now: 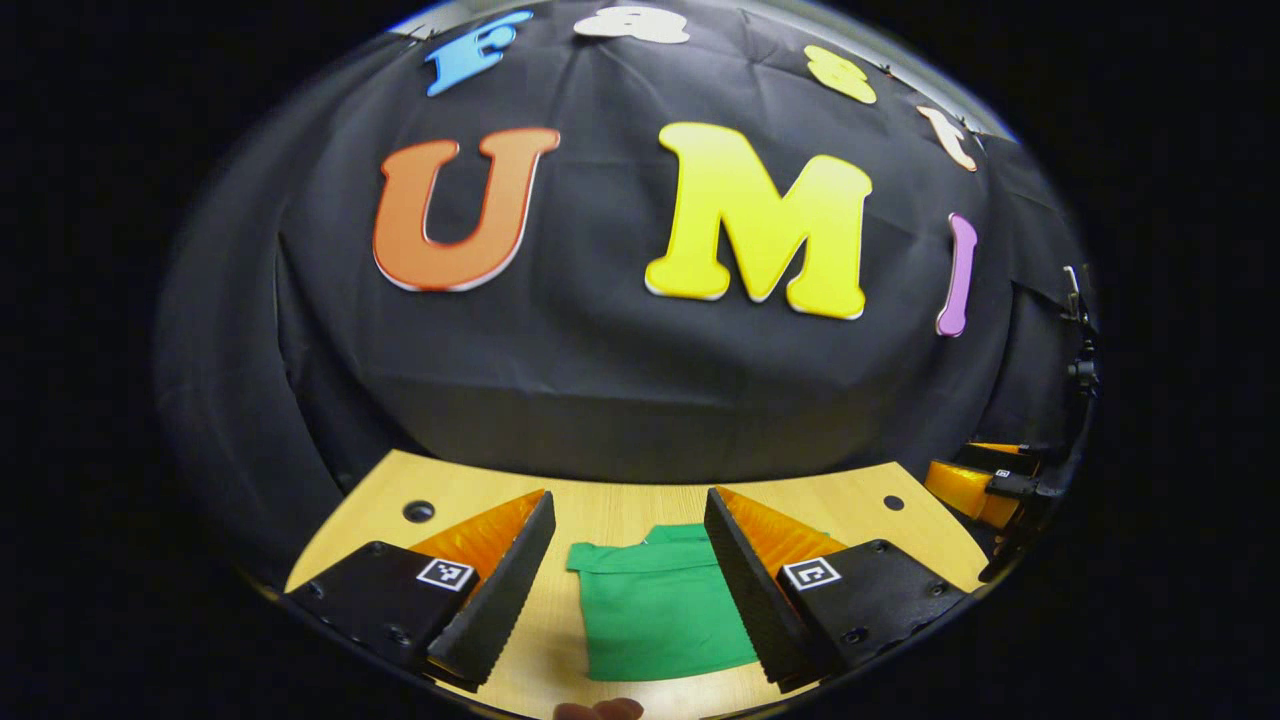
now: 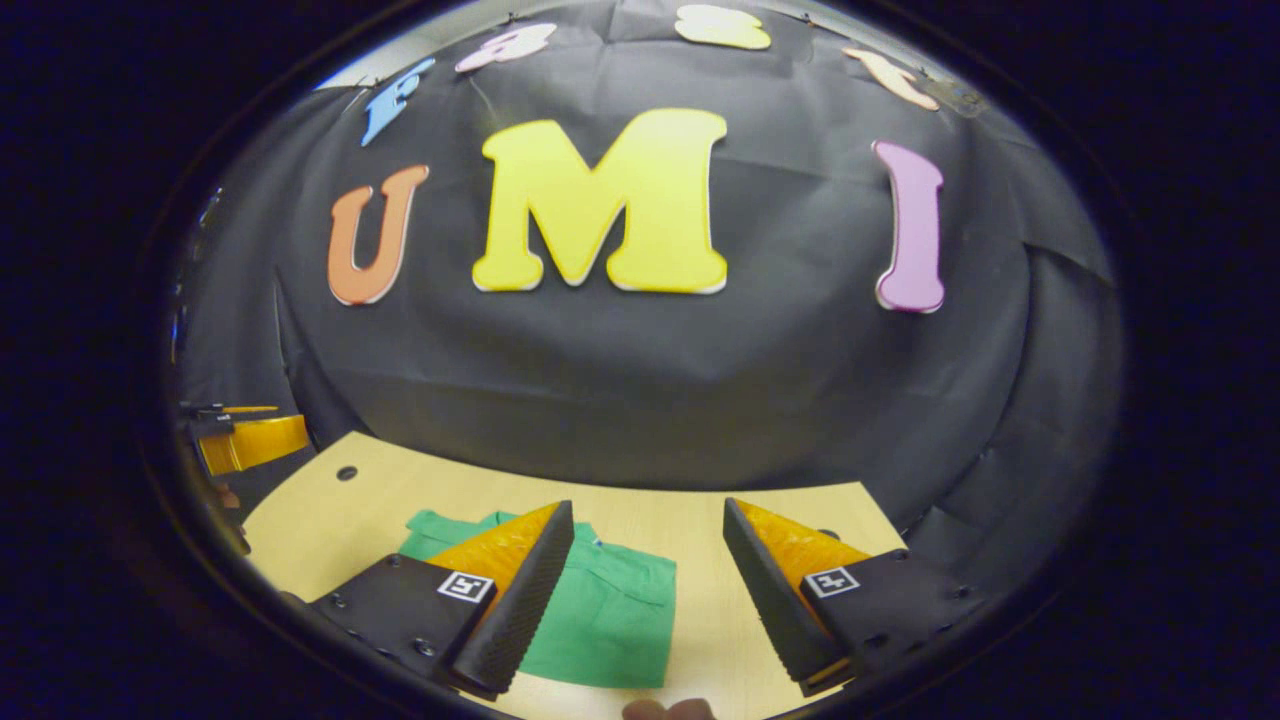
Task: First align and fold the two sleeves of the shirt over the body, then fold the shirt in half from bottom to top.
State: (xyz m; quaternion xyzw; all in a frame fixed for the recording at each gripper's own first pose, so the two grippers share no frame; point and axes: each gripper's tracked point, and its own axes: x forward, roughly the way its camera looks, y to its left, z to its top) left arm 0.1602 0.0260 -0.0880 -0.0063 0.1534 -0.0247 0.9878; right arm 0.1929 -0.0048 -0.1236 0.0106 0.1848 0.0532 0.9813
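In the left gripper view, the left gripper [image 1: 628, 560] is held with its jaws spread wide, gripping nothing. Between and beyond them a green shirt [image 1: 655, 605] is seen lying flat on the wooden table [image 1: 620, 500], apparently already folded compact. In the right gripper view, the right gripper [image 2: 650, 580] is likewise spread wide and empty. Little folding is judged to remain.

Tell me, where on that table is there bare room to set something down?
Bare wood runs between the green shirt and the black cloth wall, and on the table left of the shirt. The middle, under both open grippers, is taken.
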